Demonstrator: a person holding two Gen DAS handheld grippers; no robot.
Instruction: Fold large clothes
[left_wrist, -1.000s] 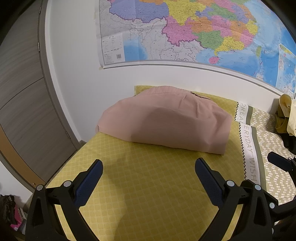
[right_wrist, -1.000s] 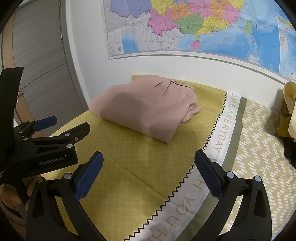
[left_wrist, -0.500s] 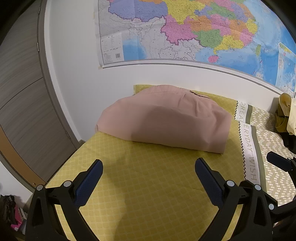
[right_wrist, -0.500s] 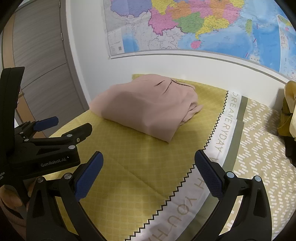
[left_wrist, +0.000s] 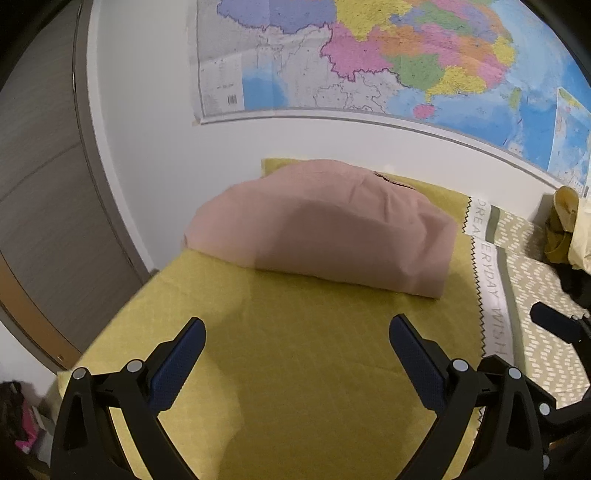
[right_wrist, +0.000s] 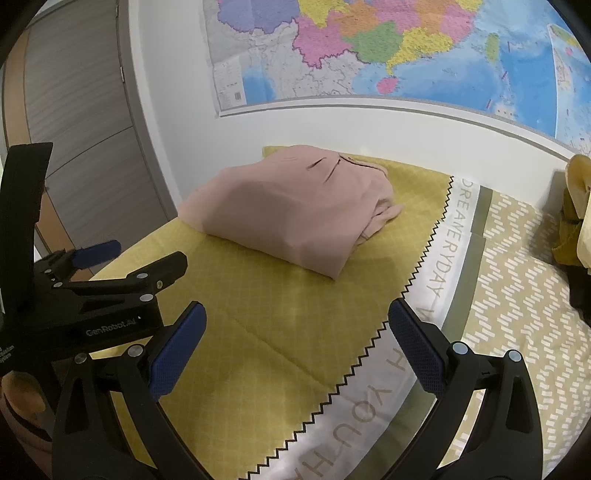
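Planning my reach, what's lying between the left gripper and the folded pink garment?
Only bare yellow bedspread lies between the open left gripper and the folded pink garment, clearest in the left wrist view.

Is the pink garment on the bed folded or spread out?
Folded: the pink garment sits as a compact bundle, with layered edges showing at its right end.

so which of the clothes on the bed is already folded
The pink garment near the wall: it lies as a neat folded bundle on the yellow bedspread. The yellowish clothes at the right edge sit in a loose heap.
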